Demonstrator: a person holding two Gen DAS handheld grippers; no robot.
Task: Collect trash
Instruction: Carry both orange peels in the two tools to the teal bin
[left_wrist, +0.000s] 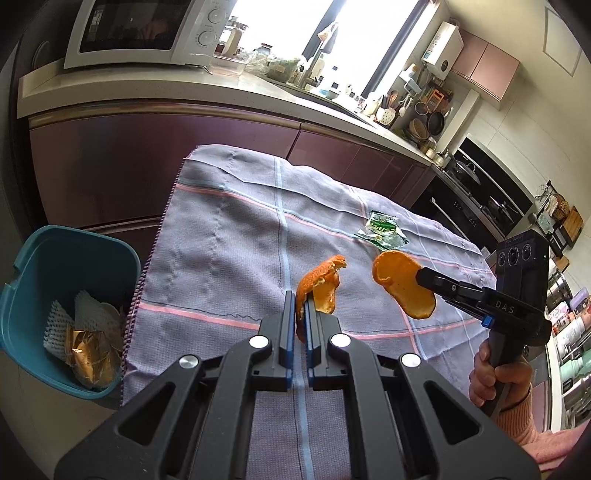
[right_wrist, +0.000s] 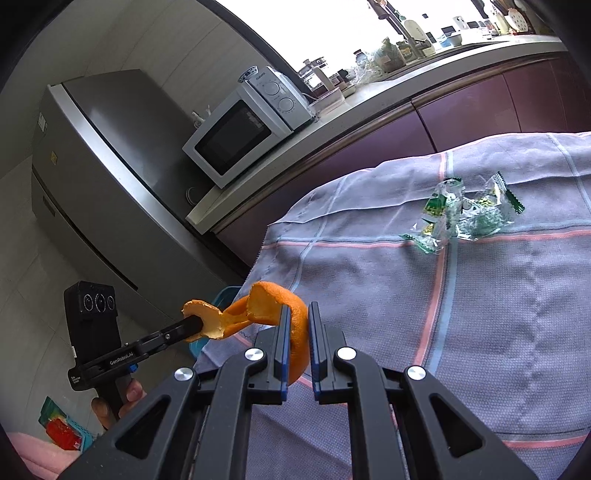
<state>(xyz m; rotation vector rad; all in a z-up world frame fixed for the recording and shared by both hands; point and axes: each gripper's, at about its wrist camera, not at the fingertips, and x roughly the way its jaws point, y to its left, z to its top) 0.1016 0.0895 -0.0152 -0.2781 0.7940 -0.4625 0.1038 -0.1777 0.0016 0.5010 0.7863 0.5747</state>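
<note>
Kitchen counters (left_wrist: 147, 99) and a microwave (left_wrist: 144, 29) are seen behind a table covered by a grey cloth (left_wrist: 229, 236). Beside its left edge, a teal bin (left_wrist: 77, 258) is set on the floor. Green wrappers (left_wrist: 382, 230) are left near the cloth's far right corner. One curled orange peel (left_wrist: 321, 288) is pinched by the left gripper (left_wrist: 301, 306), another peel (right_wrist: 299, 325) by the right gripper (right_wrist: 297, 317), both lifted above the cloth.

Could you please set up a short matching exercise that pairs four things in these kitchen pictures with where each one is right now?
Things:
1. curled orange peel piece
2. flat rounded orange peel piece
3. crumpled green-and-clear plastic wrappers
4. shiny gold foil wrapper

Places:
A. inside the teal plastic bin
B. pinched in the right tool
C. lying on the checked grey cloth
D. pinched in the left tool

Pairs: 1-D, 2-B, 3-C, 4-A
</note>
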